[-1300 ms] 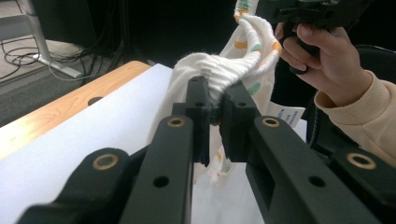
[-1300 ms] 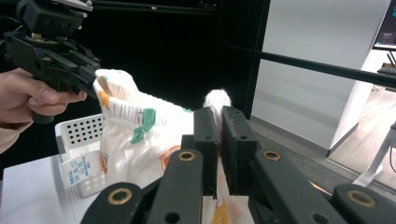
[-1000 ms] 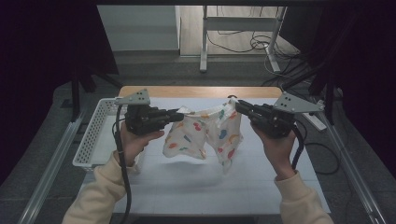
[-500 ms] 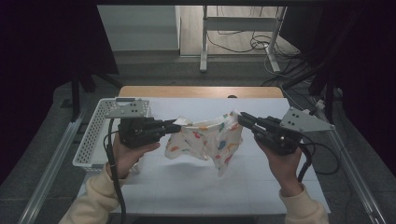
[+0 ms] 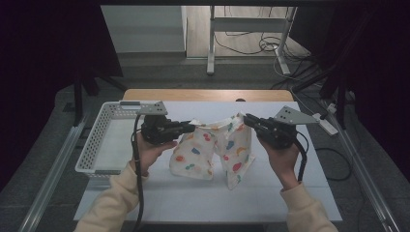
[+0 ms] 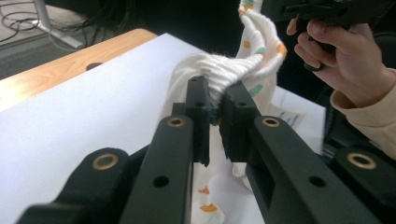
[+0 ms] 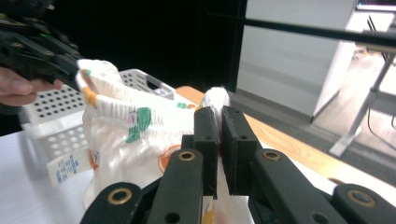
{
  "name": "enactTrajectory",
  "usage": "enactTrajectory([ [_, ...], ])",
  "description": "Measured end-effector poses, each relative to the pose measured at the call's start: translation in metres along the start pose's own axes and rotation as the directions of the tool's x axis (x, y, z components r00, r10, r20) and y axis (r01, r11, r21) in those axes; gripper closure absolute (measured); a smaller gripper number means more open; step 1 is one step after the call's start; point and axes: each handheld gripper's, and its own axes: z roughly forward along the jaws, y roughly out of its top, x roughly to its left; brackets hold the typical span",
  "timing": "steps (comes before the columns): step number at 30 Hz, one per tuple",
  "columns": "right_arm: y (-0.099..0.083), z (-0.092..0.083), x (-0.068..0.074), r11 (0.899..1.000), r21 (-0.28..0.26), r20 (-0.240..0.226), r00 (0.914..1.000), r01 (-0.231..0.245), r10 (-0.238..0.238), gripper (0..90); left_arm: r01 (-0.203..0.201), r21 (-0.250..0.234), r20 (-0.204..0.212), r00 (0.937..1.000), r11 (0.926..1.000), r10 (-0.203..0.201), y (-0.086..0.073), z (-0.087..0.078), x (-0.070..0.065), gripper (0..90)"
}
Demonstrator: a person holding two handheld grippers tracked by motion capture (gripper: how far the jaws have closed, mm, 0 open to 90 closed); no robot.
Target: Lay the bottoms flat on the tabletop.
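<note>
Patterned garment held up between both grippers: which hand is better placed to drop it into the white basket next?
Left, probably. The left gripper clamps the garment right beside the white basket; the right gripper grips the far end, away from it.

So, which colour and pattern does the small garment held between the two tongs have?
The garment is white with scattered orange, red, green and blue blobs; the high view shows it best.

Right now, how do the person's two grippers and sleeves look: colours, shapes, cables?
Both the left gripper and the right gripper are black with two long jaws, with brass-coloured rivets on them in the gripper views. Each carries a grey three-cornered plate with small holes on top and trails a black cable. The sleeves are cream-coloured.
</note>
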Motion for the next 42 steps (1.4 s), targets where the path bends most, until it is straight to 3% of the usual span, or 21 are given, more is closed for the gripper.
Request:
enactTrajectory([
  [13, -0.015, 0.029, -0.029, 0.997, 0.049, 0.048, 0.9970, -0.063, 0.061, 84.4, 0.039, 0.051, -0.044, 0.9984, 0.9979, -0.037, 0.000, 0.027, 0.027, 82.4],
  [33, -0.022, 0.044, -0.038, 0.994, 0.084, 0.069, 0.9954, -0.072, 0.066, 84.3, 0.049, 0.101, -0.072, 0.9966, 0.9937, -0.042, 0.004, 0.036, 0.045, 81.3],
  [34, -0.021, 0.047, -0.039, 0.993, 0.089, 0.074, 0.9951, -0.073, 0.066, 84.3, 0.043, 0.106, -0.091, 0.9953, 0.9934, -0.034, 0.006, 0.037, 0.047, 81.1],
  [36, -0.020, 0.055, -0.044, 0.992, 0.097, 0.084, 0.9937, -0.083, 0.075, 83.1, 0.060, 0.122, -0.192, 0.9808, 0.9908, -0.035, 0.010, 0.041, 0.054, 75.3],
  [37, -0.019, 0.060, -0.047, 0.990, 0.108, 0.106, 0.9916, -0.087, 0.075, 80.0, 0.089, 0.117, -0.212, 0.9753, 0.9892, -0.063, 0.011, 0.043, 0.060, 66.0],
  [39, -0.018, 0.069, -0.054, 0.987, 0.118, 0.143, 0.9855, -0.109, 0.091, 64.1, 0.126, 0.101, -0.247, 0.9640, 0.9869, -0.098, 0.011, 0.044, 0.067, 49.9],
  [40, -0.017, 0.072, -0.056, 0.986, 0.119, 0.153, 0.9833, -0.117, 0.098, 57.1, 0.135, 0.090, -0.256, 0.9606, 0.9867, -0.109, 0.010, 0.043, 0.068, 44.8],
  [42, -0.018, 0.073, -0.057, 0.986, 0.128, 0.167, 0.9820, -0.110, 0.087, 50.3, 0.144, 0.081, -0.235, 0.9642, 0.9862, -0.122, 0.008, 0.040, 0.069, 39.8],
])
